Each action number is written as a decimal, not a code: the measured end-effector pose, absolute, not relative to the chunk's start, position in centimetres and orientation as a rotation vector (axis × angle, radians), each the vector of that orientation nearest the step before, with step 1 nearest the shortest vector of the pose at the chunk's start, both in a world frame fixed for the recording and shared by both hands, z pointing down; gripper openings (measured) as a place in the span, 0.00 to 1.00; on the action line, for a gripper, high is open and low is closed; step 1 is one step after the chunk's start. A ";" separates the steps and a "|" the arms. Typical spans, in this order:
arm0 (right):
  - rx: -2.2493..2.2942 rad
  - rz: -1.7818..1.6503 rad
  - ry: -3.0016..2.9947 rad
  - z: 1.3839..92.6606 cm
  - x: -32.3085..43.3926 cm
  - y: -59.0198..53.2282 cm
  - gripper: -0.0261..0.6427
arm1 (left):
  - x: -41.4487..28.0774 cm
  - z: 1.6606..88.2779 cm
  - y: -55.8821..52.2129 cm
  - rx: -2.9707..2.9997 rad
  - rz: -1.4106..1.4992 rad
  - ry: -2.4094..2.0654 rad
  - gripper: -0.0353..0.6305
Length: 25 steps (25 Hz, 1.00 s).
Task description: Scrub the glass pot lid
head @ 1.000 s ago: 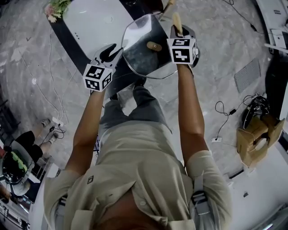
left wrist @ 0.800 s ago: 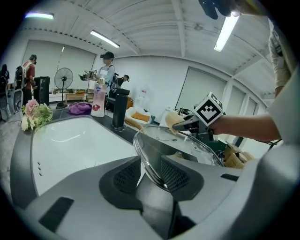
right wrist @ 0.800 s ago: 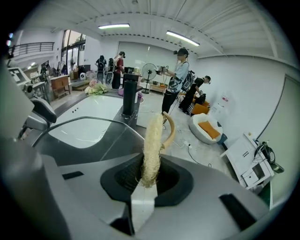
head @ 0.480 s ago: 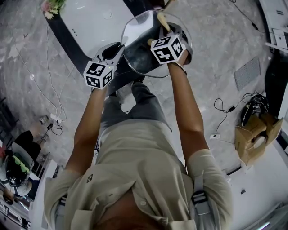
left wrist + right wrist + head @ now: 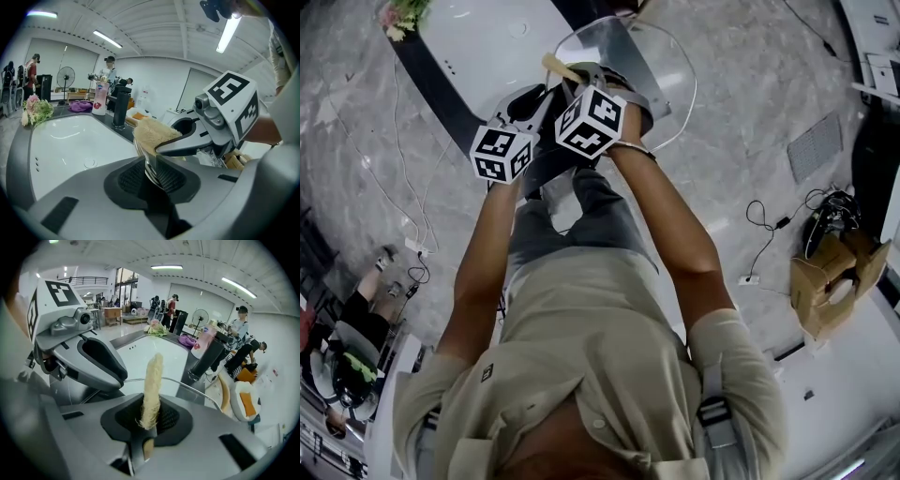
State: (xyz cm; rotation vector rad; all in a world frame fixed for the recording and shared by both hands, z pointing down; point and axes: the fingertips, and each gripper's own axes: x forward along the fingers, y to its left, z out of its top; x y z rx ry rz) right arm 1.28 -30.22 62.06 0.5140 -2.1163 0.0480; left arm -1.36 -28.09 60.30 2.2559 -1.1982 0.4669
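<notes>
1. Your left gripper (image 5: pixel 151 172) has just been closing and clamps the glass pot lid (image 5: pixel 661 75) by its rim, edge-on.
2. Your right gripper (image 5: pixel 149 420) pinches a loofah scrubber (image 5: pixel 153 380) that stands lengthwise, with the lid just beyond it.

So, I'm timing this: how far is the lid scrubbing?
Done: the left tool, jaws just closing, grips the lid by its rim; the right tool holds the scrubber. In hand: scrubber against that rim. Left: the rest of the glass; cleanliness unclear.
</notes>
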 end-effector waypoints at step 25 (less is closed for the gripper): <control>0.944 0.085 -1.854 61.7 20.9 -40.0 0.13 | -1.2 60.3 -28.4 2.259 0.495 -1.216 0.18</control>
